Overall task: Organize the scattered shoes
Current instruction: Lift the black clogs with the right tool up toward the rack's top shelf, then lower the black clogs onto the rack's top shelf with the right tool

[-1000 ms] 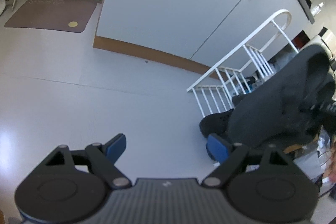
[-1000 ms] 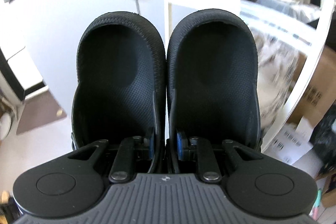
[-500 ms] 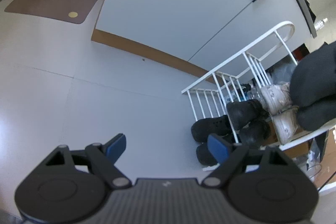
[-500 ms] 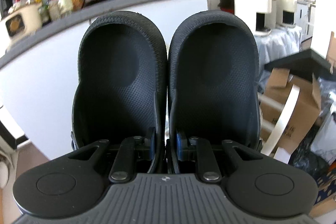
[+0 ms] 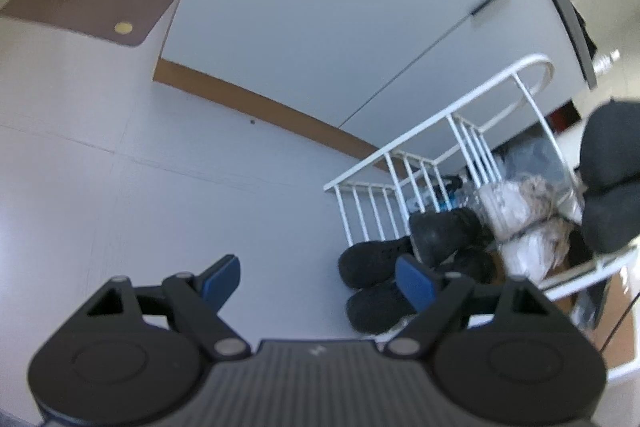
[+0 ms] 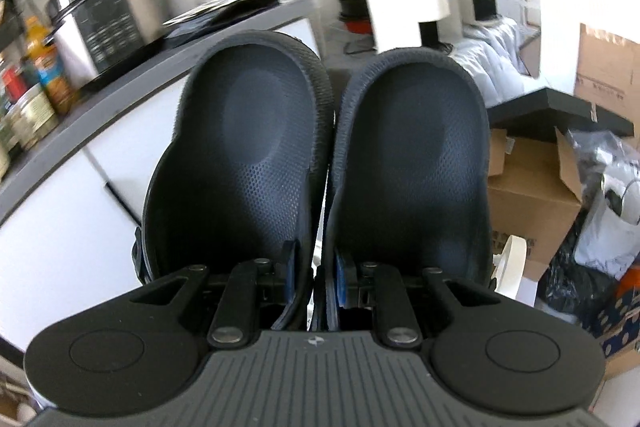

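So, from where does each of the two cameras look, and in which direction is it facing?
Left wrist: sits on the left claw, looking down at the pale floor and the white shoe rack with black shoes; its open blue fingertips show.
Right wrist: sits on the right claw, facing the kitchen counter and cardboard boxes; the claw is shut on the inner edges of two dark clogs.
Shared: the clogs, seen above the rack in the left view.

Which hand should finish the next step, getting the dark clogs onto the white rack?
Right. Its tool is already shut on both dark clogs, and they appear beside the white rack. The left tool is open and empty over bare floor.
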The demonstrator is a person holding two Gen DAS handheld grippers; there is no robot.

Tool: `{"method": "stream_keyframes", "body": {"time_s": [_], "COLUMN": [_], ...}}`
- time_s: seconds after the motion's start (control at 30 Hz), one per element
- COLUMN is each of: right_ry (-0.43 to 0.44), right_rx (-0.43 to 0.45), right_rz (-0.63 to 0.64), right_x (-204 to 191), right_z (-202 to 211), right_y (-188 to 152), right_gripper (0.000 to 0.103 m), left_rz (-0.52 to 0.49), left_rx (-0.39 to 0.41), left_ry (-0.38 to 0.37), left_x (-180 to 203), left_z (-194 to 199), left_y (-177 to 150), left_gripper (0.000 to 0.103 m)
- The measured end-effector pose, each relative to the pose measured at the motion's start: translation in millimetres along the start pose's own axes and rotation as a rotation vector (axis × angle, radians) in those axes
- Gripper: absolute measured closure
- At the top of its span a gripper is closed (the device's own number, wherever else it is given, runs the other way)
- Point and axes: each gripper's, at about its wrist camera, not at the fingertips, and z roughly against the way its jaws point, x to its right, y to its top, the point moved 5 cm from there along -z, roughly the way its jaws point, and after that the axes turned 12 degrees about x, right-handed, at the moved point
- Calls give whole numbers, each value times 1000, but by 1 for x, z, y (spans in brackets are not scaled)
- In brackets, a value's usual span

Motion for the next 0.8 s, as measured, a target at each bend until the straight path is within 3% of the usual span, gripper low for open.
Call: {"method": "stream_keyframes", "body": {"time_s": [0.17, 0.4, 0.6, 0.8], "right_ry": [-42, -96, -172, -170], "right_rx": [-30, -74, -97, -130], "right_rz": [-48, -34, -42, -27], "right_x": [17, 36, 49, 60], "right_z": [-42, -112, -152, -170], "right_y": [11, 6, 7, 9], "right_gripper": [81, 81, 81, 77], "left_rz": [-92, -131, -85, -85], "left_rx": [7, -34, -53, -68], "left_ry": [57, 56, 53, 38], "left_x": [10, 10, 2, 3], "left_z": [-17, -29, -33, -33], "left_y": [-3, -9, -8, -10], "left_gripper": [16, 16, 16, 16]}}
